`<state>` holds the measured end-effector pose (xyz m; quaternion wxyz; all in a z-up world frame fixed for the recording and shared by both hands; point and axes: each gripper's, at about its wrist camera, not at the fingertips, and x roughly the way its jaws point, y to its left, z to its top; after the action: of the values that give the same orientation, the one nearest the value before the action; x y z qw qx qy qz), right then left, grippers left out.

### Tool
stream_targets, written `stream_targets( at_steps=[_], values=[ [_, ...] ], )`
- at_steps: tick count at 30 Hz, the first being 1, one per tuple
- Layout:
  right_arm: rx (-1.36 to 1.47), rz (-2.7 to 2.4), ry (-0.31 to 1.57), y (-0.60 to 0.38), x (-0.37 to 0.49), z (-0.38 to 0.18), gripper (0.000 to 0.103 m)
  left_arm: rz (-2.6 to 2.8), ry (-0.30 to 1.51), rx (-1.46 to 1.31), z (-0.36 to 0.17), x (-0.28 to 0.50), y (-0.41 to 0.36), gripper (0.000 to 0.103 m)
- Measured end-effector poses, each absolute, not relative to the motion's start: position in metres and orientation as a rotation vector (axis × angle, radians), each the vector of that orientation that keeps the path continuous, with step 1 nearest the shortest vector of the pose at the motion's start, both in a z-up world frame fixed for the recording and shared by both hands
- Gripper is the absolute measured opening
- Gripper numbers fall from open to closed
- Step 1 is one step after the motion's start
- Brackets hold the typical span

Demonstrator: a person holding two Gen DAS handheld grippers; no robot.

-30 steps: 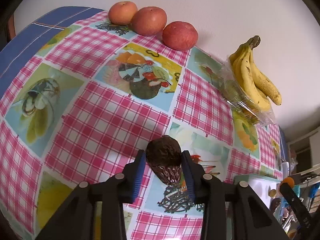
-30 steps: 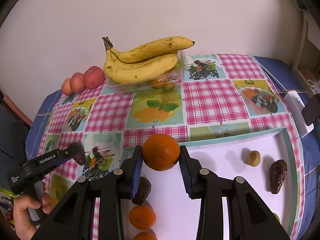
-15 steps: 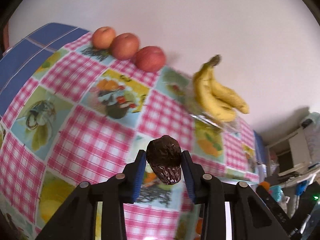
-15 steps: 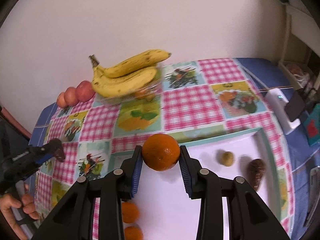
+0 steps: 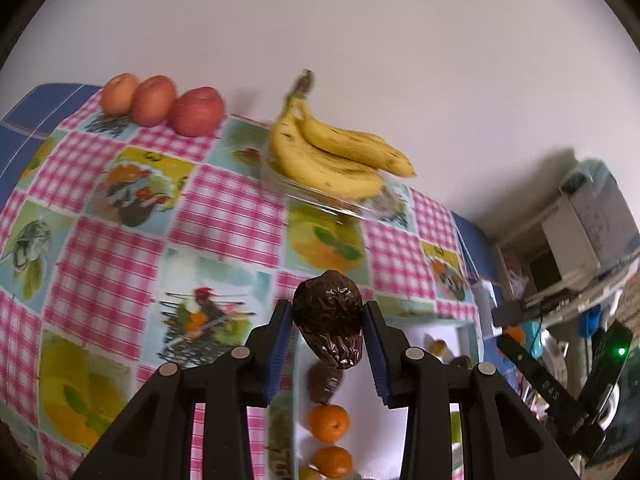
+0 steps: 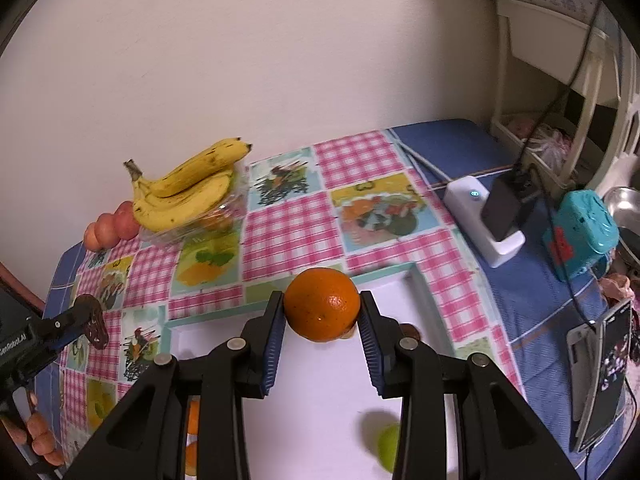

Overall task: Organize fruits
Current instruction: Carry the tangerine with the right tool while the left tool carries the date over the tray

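Date (image 5: 329,316) in left claw (image 5: 327,344), orange (image 6: 322,305) in right claw (image 6: 322,338), above checked tablecloth (image 5: 224,216).

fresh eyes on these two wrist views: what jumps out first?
Each gripper is shut on a fruit: the left gripper pinches a wrinkled dark-brown date, and the right gripper clamps a round bright orange, both held above the white tray. Behind them, a bunch of speckled yellow bananas sits on a clear plastic box against the wall, on the pink-checked fruit-print tablecloth.
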<state>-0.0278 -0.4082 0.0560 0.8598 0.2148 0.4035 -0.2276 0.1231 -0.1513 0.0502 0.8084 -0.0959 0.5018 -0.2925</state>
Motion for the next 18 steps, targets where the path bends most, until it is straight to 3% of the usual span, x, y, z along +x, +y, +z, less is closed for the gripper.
stream_targets(
  at_steps=[18],
  values=[
    [0.476, -0.45, 0.856, -0.419, -0.039, 0.045, 0.038, -0.678, 1.14, 0.009, 0.02, 0.083, -0.216, 0.038]
  ],
)
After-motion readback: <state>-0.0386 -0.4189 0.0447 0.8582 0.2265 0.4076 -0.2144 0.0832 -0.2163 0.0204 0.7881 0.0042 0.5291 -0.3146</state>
